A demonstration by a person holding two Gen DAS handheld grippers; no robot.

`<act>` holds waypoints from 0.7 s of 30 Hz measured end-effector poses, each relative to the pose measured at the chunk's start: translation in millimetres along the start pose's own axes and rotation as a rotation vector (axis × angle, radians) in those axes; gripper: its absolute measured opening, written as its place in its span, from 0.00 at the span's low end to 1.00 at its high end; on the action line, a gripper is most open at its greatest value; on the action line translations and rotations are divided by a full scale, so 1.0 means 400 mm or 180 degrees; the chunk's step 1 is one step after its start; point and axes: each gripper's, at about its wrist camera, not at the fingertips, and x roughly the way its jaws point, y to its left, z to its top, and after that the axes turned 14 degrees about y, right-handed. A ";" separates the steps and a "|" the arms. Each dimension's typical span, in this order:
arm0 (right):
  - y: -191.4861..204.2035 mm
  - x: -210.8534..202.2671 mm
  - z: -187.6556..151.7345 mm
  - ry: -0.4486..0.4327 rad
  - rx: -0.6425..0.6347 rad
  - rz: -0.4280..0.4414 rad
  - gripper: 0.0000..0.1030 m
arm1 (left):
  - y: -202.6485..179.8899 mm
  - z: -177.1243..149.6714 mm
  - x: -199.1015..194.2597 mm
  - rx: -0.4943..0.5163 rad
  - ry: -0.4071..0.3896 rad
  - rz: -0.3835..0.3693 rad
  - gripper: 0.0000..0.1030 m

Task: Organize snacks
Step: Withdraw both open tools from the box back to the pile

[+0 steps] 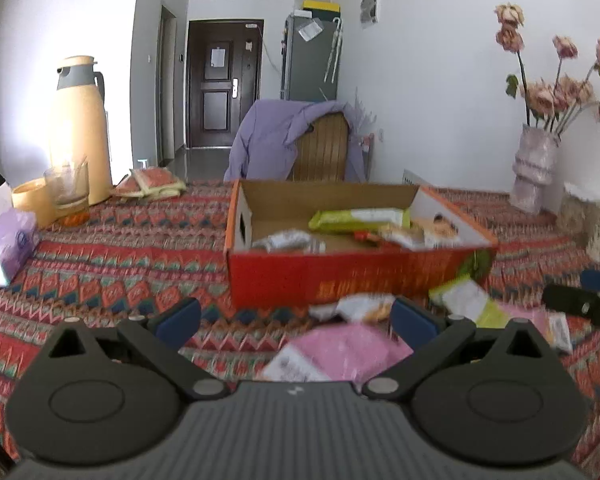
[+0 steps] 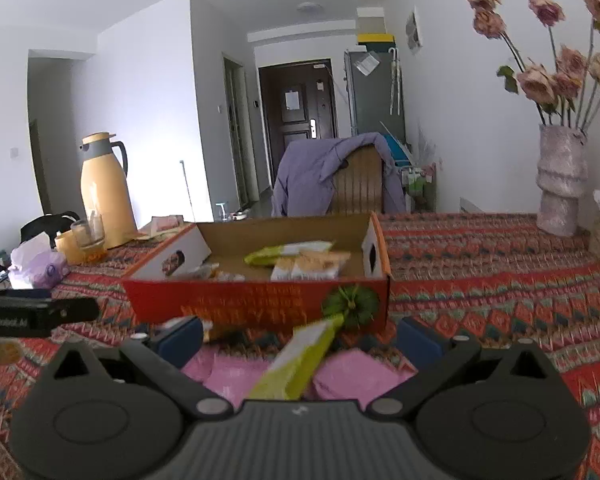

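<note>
A red cardboard box stands open on the patterned tablecloth. Inside it lie a green packet and several other snacks. In front of the box, loose on the cloth, are pink packets, a small white-orange packet and a green-white packet. My left gripper is open just above the pink packet and holds nothing. My right gripper is open too; the green-white packet lies between its wide-spread fingers, touched by neither.
At the back left stand a yellow thermos, a glass, a tissue pack and a stack of orange packets. A vase of dried flowers stands back right. A chair with a purple garment is behind the box.
</note>
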 end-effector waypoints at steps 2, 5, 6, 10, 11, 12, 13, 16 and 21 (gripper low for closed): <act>-0.003 -0.008 -0.023 0.0027 0.0014 -0.0007 1.00 | 0.009 -0.032 -0.005 0.0028 0.0045 0.0022 1.00; -0.001 -0.012 -0.056 0.0074 0.0010 -0.0047 1.00 | 0.023 -0.066 -0.008 0.0014 0.0111 0.0053 1.00; 0.000 -0.013 -0.068 0.0094 0.0007 -0.0051 1.00 | 0.029 -0.076 -0.009 -0.0002 0.0135 0.0067 1.00; -0.003 -0.004 -0.101 0.0189 0.0043 -0.0016 1.00 | 0.052 -0.098 -0.011 -0.0061 0.0204 0.0107 1.00; -0.002 -0.001 -0.107 0.0214 0.0051 -0.0017 1.00 | 0.057 -0.100 -0.012 -0.0064 0.0218 0.0115 1.00; -0.002 0.003 -0.111 0.0245 0.0063 -0.0023 1.00 | 0.061 -0.102 -0.013 -0.0065 0.0234 0.0123 1.00; 0.000 0.005 -0.113 0.0269 0.0071 -0.0030 1.00 | 0.066 -0.104 -0.013 -0.0071 0.0249 0.0119 1.00; 0.009 0.003 -0.115 0.0281 0.0062 -0.0071 1.00 | 0.075 -0.104 -0.007 -0.0102 0.0347 0.0136 1.00; 0.011 0.001 -0.123 0.0297 0.0072 -0.0054 1.00 | 0.063 -0.100 0.021 -0.0018 0.0508 0.0134 1.00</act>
